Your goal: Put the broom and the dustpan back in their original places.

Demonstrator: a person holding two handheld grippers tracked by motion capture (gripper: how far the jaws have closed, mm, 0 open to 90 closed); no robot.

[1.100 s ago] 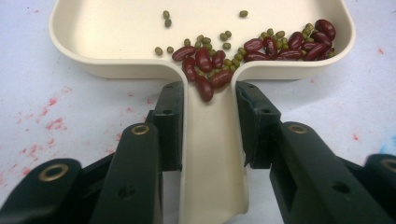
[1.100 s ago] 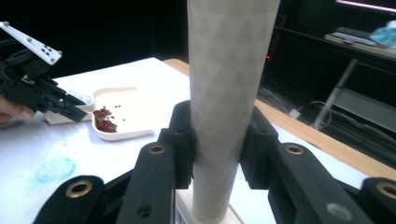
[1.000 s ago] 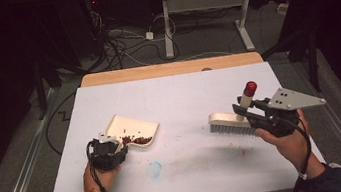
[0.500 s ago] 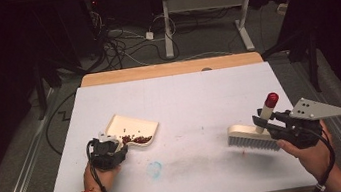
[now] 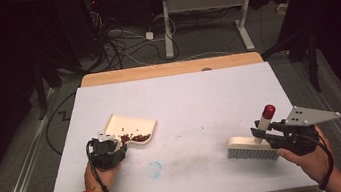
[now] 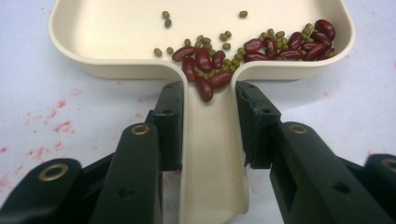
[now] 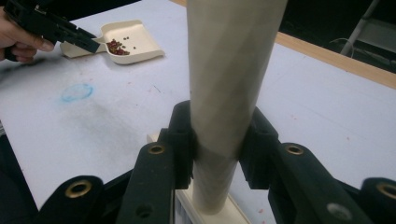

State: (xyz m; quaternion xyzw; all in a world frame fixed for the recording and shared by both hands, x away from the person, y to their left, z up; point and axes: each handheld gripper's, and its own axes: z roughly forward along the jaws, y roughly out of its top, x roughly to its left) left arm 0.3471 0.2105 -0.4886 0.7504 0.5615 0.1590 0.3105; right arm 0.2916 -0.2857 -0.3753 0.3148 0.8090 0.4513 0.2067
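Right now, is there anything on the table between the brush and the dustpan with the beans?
Nothing solid. Between the brush and the dustpan lies bare table, with only a blue circle mark and a grey smudge.

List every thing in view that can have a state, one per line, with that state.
dustpan: flat on the table, handle clamped, holding swept-up beans.
beans: red and small green ones, gathered at the pan's handle end.
brush: upright, bristles on the table, its handle gripped.
left tongs: shut on the dustpan handle.
right tongs: shut on the brush handle.
table: smudged grey near the brush, with a blue mark.
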